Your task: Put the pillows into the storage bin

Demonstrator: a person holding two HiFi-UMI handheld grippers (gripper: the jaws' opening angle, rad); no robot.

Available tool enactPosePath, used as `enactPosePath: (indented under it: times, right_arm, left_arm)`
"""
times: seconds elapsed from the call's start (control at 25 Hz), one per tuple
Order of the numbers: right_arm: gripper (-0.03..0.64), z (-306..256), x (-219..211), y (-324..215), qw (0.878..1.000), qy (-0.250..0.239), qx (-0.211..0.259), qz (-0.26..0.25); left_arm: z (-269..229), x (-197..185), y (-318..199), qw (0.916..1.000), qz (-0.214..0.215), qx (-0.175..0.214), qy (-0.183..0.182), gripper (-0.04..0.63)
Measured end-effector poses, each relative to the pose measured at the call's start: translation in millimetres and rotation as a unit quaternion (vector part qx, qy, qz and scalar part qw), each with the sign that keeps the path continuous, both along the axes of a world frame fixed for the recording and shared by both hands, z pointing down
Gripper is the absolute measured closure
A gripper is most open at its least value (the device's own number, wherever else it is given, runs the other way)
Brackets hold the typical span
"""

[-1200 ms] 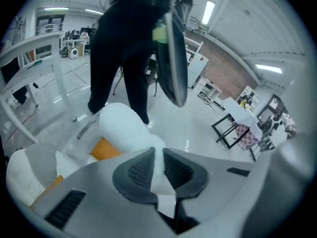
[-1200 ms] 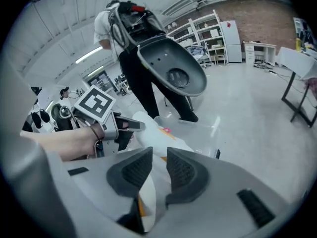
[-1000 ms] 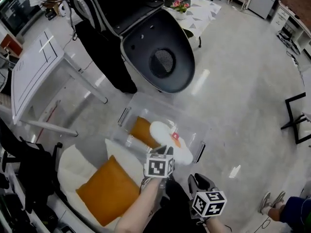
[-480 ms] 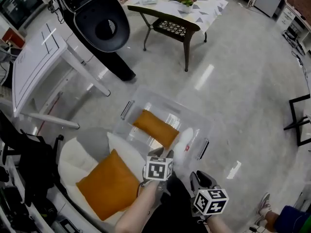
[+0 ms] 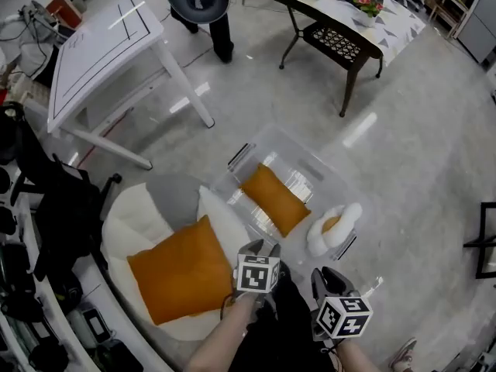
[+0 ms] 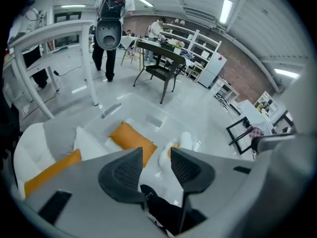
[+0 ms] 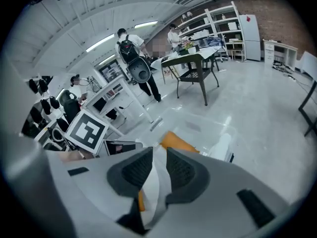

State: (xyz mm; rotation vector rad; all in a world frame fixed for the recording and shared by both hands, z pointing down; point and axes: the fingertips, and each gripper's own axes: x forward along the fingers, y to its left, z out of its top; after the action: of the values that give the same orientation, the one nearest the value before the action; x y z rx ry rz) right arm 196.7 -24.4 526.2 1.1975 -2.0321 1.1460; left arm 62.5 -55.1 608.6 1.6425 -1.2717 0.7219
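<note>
Ahead, the clear storage bin (image 5: 306,157) has open floor along its far sides, while its near-left edge lies just beside a round white seat (image 5: 128,223) bearing an orange pillow (image 5: 182,270) and a white pillow (image 5: 221,219). Inside lie a flat second orange pillow (image 5: 275,200) and a white egg-shaped pillow (image 5: 333,227) at the right end. The left gripper (image 5: 261,246) is empty and its jaws have just been opening; the right gripper (image 5: 327,276) is narrowly apart and empty.

The left gripper (image 6: 157,156) points steeply down; its jaws have just been opening and stand apart with nothing between them. The right gripper (image 7: 159,157), just beside it, points down, jaws slightly apart, gripping nothing
</note>
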Motion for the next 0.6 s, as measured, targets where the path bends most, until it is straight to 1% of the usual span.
enactPosePath:
  times: [0.16, 0.28, 0.4, 0.52, 0.6]
  right_arm:
    - [0.531, 2, -36, -5, 0.999, -0.002, -0.001, -0.054]
    - [0.531, 7, -66, 0, 0.994, -0.009, -0.012, -0.105]
    - [0.531, 8, -97, 0, 0.986, -0.013, -0.017, -0.163]
    - [0.531, 7, -123, 6, 0.976, -0.015, -0.019, -0.217]
    - [0.531, 9, -136, 11, 0.969, -0.016, -0.020, -0.244]
  left_arm:
    - [3, -45, 16, 0.9982, -0.060, -0.004, -0.007, 0.442]
    - [5, -81, 35, 0.9931, -0.115, -0.011, -0.019, 0.442]
    - [8, -118, 58, 0.9828, -0.179, -0.021, -0.039, 0.442]
    - [9, -147, 89, 0.9690, -0.240, -0.031, -0.051, 0.441]
    - [8, -161, 111, 0.9587, -0.276, -0.036, -0.057, 0.441]
